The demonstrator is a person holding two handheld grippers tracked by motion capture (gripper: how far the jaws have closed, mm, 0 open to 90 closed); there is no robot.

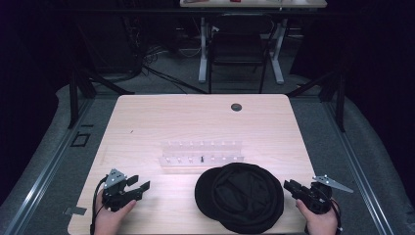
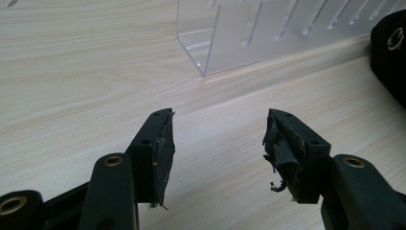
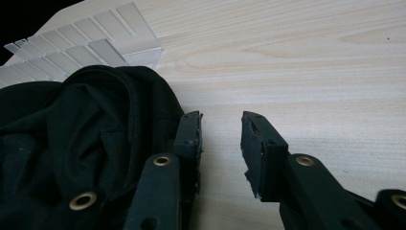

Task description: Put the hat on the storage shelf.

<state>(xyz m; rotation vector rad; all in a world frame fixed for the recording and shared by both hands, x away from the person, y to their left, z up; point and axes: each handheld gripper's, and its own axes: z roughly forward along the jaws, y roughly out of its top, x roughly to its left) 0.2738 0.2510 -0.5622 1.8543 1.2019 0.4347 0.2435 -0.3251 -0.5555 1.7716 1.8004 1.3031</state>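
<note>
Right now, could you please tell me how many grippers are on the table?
2: the left gripper at the near left, the right gripper at the near right beside the black cap.

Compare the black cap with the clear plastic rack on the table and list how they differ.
The black cap is dark, opaque cloth; the clear plastic rack is see-through and rigid. The cap lies round and crumpled, while the rack runs long and straight with evenly spaced slots. The cap lies nearer the person, close beside the right gripper; the rack sits behind it toward the table's middle. Both rest on the table, held by neither gripper.
</note>
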